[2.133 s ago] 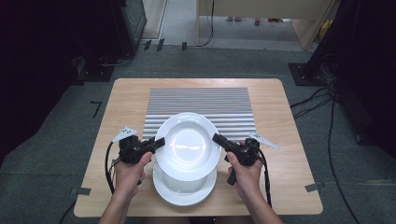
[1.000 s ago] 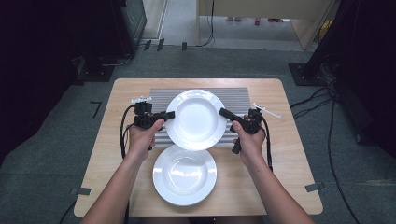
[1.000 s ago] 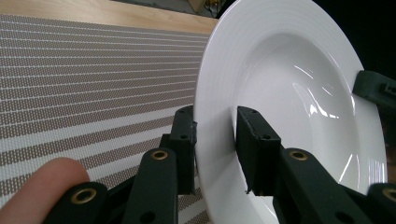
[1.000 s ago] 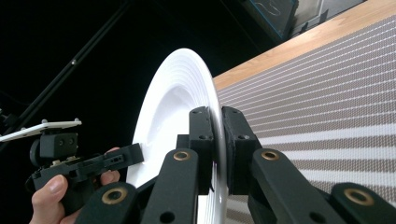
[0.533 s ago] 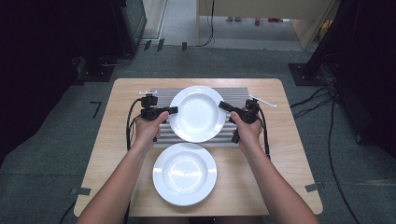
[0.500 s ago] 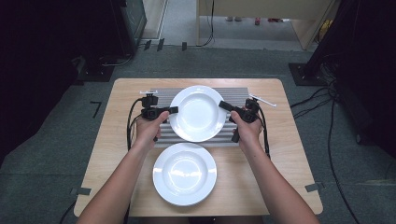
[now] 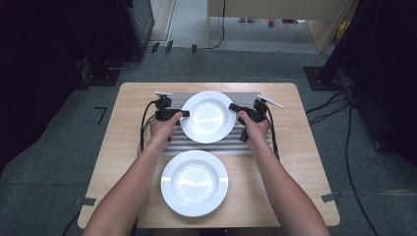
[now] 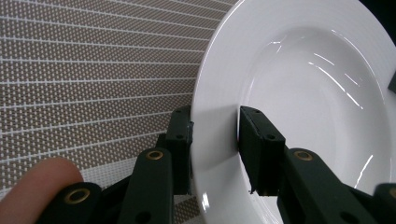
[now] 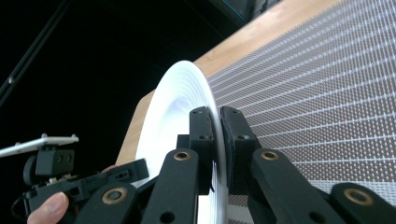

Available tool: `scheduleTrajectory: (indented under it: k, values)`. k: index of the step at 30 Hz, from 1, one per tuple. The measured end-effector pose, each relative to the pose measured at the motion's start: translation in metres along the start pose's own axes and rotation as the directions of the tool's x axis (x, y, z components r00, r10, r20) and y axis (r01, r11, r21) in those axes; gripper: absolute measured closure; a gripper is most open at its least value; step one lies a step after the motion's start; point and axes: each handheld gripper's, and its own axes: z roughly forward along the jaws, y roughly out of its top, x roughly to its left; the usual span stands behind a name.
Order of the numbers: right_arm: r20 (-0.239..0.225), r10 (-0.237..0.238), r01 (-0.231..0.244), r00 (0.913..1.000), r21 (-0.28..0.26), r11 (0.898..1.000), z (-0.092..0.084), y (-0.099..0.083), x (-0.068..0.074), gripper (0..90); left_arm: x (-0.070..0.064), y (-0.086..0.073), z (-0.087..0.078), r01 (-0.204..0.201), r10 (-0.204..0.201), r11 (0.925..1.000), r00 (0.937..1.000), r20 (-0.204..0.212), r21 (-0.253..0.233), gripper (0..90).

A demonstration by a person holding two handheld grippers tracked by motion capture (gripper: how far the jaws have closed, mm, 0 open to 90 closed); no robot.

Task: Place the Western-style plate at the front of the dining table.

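A white deep plate [image 7: 207,117] is held between both grippers over the grey striped mat [image 7: 251,142] at the back of the table. My left gripper [image 7: 182,113] is shut on its left rim; in the left gripper view its jaws clamp the plate [image 8: 317,93] edge, one pad under and one on top. On the opposite rim my right gripper [image 7: 233,107] is shut; the right gripper view has the plate [image 9: 173,121] edge-on between the pads. A second white plate [image 7: 194,183] lies flat on the wood near the front edge.
The wooden table [image 7: 305,162] has bare wood left and right of the mat. Cables trail from both grippers along the forearms. Dark equipment and floor cables surround the table.
The upper plate has been lifted off the near plate and carried away from the person, over the mat. Both grippers have stayed shut on it; the last half second shows only slight movement.
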Motion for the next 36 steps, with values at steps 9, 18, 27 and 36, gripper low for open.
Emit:
scheduleTrajectory:
  k: [9, 18, 27, 36]
  values:
    - [0.044, 0.036, -0.036, 0.9984, -0.001, 0.999, 0.022, -0.002, -0.013, 83.7, 0.012, 0.001, 0.008, 0.039, -0.039, 0.9990, 0.9992, -0.007, 0.024, 67.1]
    - [0.076, 0.035, -0.036, 0.9965, 0.010, 0.999, 0.030, -0.003, -0.025, 81.7, 0.011, 0.002, 0.011, 0.028, -0.028, 0.9994, 0.9995, -0.010, 0.018, 68.1]
    - [0.093, -0.019, 0.019, 0.9955, 0.002, 1.000, 0.032, -0.006, -0.028, 79.3, 0.006, -0.001, 0.011, 0.013, -0.013, 0.9999, 0.9993, -0.034, 0.001, 68.2]
    - [0.100, -0.046, 0.048, 0.9940, -0.025, 0.999, 0.032, -0.010, -0.028, 78.9, 0.006, -0.002, 0.013, 0.032, -0.032, 0.9995, 0.9991, -0.029, 0.001, 68.3]
